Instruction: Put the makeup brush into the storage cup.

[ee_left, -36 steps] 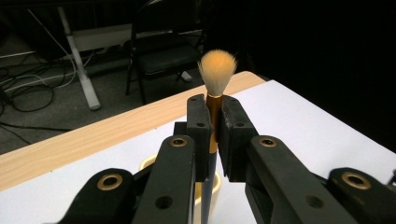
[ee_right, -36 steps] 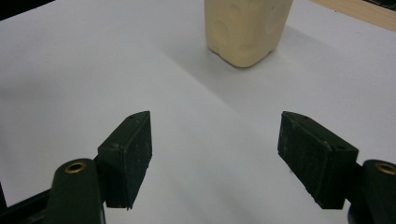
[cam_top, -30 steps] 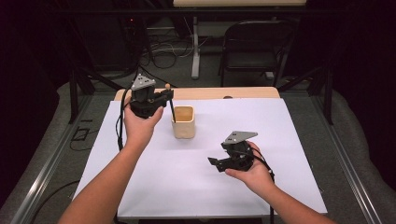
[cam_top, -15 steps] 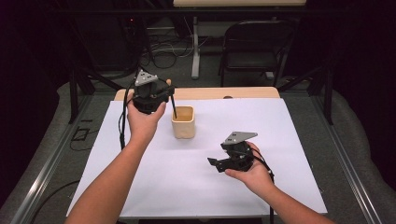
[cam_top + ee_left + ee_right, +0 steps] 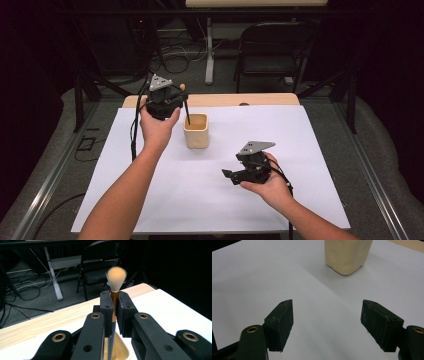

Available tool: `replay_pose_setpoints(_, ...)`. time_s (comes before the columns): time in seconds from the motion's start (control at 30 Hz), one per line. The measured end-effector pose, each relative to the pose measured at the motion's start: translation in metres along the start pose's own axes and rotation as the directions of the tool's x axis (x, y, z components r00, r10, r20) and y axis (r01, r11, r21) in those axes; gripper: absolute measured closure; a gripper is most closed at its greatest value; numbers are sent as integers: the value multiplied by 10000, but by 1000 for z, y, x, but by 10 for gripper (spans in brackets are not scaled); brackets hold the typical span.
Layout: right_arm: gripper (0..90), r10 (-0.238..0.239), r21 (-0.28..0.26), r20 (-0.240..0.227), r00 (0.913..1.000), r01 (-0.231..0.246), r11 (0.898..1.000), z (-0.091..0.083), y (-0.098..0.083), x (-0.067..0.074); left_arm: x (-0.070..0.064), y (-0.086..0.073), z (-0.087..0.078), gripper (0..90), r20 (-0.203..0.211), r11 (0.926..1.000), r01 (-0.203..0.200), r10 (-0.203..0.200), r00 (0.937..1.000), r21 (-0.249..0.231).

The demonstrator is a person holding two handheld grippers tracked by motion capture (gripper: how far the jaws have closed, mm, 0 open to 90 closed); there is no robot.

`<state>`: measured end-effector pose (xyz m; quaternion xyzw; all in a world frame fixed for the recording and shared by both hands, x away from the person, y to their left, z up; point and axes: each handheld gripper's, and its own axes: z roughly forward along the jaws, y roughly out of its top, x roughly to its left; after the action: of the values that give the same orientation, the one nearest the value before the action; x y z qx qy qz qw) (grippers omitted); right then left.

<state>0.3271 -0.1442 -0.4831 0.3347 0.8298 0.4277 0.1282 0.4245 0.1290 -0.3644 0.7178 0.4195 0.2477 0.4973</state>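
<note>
A makeup brush (image 5: 116,277) with tan bristles, a gold ferrule and a dark handle stands nearly upright. My left gripper (image 5: 115,302) is shut on its ferrule. From the high view, the left gripper (image 5: 179,97) hangs just left of a cream cup (image 5: 196,131), and the brush handle (image 5: 187,114) slants down into the cup's mouth. The cup's rim (image 5: 122,353) shows below the jaws. My right gripper (image 5: 229,176) rests low over the white sheet at the front right, jaws wide apart with nothing between them (image 5: 327,307). The cup (image 5: 347,255) stands some way beyond it.
A large white sheet (image 5: 300,150) covers the wooden table (image 5: 250,99), whose far edge shows bare. Behind the table are a folding chair (image 5: 275,50), a desk leg and cables on the floor. Dark frame rails run along both sides.
The left hand with the brush has edged slightly away from me and to the right over the cup. The right hand has kept still.
</note>
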Motion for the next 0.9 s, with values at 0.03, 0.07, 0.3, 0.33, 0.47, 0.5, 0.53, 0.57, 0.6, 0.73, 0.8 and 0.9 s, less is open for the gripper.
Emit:
replay_pose_setpoints(0.03, 260, 10, 31, -4, 10000, -10, 10000, 0, 0, 0, 0, 0, 1, 837, -5, 10000, -29, 29, 10000, 5)
replay_pose_setpoints(0.07, 260, 10, 31, -4, 10000, -10, 10000, 0, 0, 0, 0, 0, 1, 837, -5, 10000, -29, 29, 10000, 5)
replay_pose_setpoints(0.3, 260, 15, 53, -43, 10000, -15, 10000, 1, 0, 1, 1, -2, 6, 837, -5, 10000, -33, 33, 10000, -11)
replay_pose_setpoints(0.33, 260, 7, 47, -37, 10000, -7, 10000, 1, 0, 1, 1, -2, 7, 837, -16, 10000, -50, 50, 10000, 2)
replay_pose_setpoints(0.47, 260, 17, 63, -54, 10000, -17, 10000, 1, 0, 2, 1, -3, 9, 837, -3, 10000, -80, 80, 10000, 51)
replay_pose_setpoints(0.5, 260, 47, 61, -44, 10000, -47, 10000, 1, 0, 1, 1, -4, 10, 837, 3, 9999, -83, 83, 10000, 75)
replay_pose_setpoints(0.53, 260, 39, 55, -41, 10000, -39, 10000, 1, 0, 1, 2, -4, 11, 837, 0, 9999, -107, 107, 9999, 105)
replay_pose_setpoints(0.57, 260, 49, 50, -46, 10000, -49, 10000, 1, 0, 1, 2, -5, 12, 837, 0, 9999, -99, 99, 10000, 97)
replay_pose_setpoints(0.6, 260, 56, 33, -43, 10000, -56, 10000, 1, 0, 1, 1, -5, 13, 837, -14, 9999, -66, 66, 10000, 98)
replay_pose_setpoints(0.73, 260, 88, 58, -36, 10000, -88, 9999, 1, -1, 1, 1, -6, 15, 837, -30, 9998, -74, 75, 10000, 157)
replay_pose_setpoints(0.8, 260, 89, 61, -54, 9999, -89, 9999, 2, -1, 1, 1, -7, 17, 837, -28, 9998, -82, 83, 10000, 172)
replay_pose_setpoints(0.9, 261, 78, 52, -69, 9999, -77, 10000, 2, -1, 2, 0, -8, 19, 837, -28, 9997, -92, 93, 10000, 217)
